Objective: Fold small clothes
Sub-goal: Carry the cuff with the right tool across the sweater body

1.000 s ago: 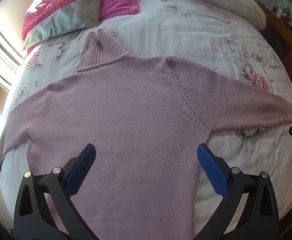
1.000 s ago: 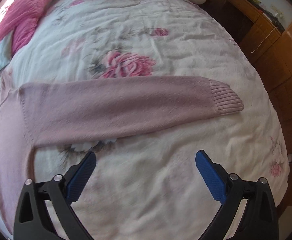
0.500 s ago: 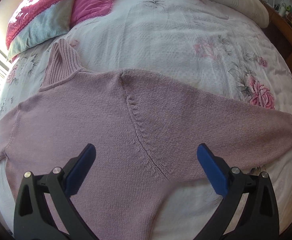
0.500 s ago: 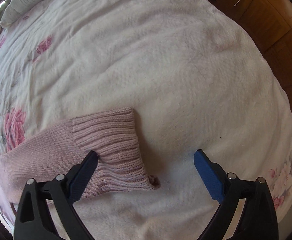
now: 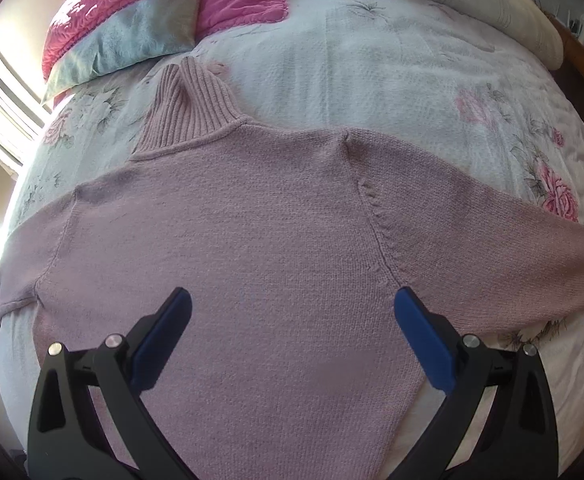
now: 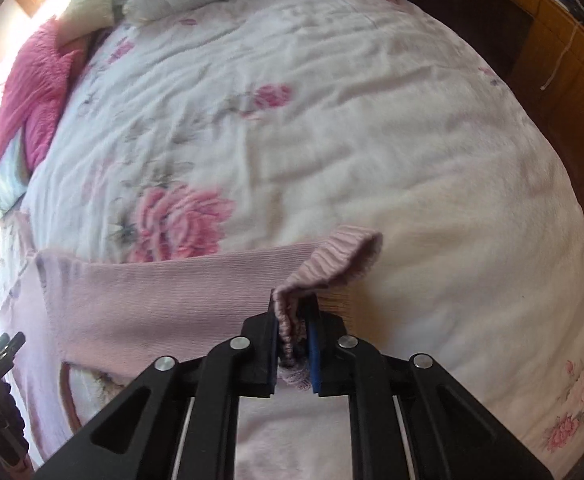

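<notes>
A mauve knit turtleneck sweater (image 5: 252,240) lies flat on the floral bedspread (image 5: 372,60), collar toward the pillows and both sleeves spread out. My left gripper (image 5: 292,312) hovers open over the sweater's body, its blue pads (image 5: 164,332) wide apart and holding nothing. In the right wrist view, the sweater's right sleeve (image 6: 164,296) stretches across the bed. My right gripper (image 6: 294,332) is shut on the sleeve's ribbed cuff (image 6: 332,264), which is bunched and lifted between the pads.
Pink and pale blue pillows (image 5: 152,12) lie at the head of the bed, with a white bolster (image 5: 484,4) at the far right. Wooden furniture (image 6: 564,48) stands along the bed's right side. The left gripper's edge (image 6: 0,352) shows in the right wrist view.
My right gripper has come down onto the sleeve's cuff and shut on it, lifting it. The left gripper has shifted left, back over the middle of the sweater, and stayed open.
</notes>
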The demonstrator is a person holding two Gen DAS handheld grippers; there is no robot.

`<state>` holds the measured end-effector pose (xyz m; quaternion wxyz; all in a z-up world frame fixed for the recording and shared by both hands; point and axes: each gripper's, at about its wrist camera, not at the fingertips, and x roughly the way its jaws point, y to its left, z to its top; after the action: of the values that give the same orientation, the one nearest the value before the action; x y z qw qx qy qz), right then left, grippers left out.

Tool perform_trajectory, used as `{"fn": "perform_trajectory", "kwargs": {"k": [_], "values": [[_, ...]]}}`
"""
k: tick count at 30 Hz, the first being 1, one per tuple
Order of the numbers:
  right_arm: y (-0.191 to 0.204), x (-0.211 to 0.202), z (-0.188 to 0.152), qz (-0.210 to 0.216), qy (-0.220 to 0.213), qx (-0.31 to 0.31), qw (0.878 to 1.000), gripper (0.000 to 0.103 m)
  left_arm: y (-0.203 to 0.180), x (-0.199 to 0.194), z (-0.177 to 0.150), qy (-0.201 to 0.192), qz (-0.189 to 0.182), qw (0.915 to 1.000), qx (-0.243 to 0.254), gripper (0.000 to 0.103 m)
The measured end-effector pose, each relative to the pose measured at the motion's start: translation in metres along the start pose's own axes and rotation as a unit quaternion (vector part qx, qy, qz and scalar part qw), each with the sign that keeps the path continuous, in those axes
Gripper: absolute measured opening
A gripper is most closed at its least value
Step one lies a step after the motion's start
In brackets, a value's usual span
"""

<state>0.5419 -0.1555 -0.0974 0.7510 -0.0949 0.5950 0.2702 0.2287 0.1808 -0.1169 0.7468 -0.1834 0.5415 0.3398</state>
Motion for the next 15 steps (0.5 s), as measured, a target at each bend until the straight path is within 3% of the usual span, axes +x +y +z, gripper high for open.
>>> {"fn": "perform_trajectory", "kwargs": {"k": [3,9,13,14,15], "values": [[0.087,-0.013,-0.011,0.046,-0.013,-0.073,0.996,0.012,0.033,0.001,-0.006,0.005,0.006,0.9998,-0.019,0.1],[0.239,-0.002,-0.018,0.163,-0.01,-0.146,0.976,0.011,0.089,-0.006,-0.02,0.004,0.015,0.9991,-0.039,0.1],[0.31,0.016,-0.032,0.178,0.011,-0.181,0.967,0.011,0.119,-0.008,-0.027,0.006,0.018,0.9986,-0.05,0.1],[0.319,0.018,-0.035,0.165,0.014,-0.187,0.968,0.011,0.125,-0.009,-0.029,0.006,0.019,0.9985,-0.051,0.1],[0.322,0.022,-0.036,0.141,0.016,-0.19,0.972,0.018,0.131,-0.01,-0.032,0.004,0.021,0.9984,-0.052,0.1]]}}
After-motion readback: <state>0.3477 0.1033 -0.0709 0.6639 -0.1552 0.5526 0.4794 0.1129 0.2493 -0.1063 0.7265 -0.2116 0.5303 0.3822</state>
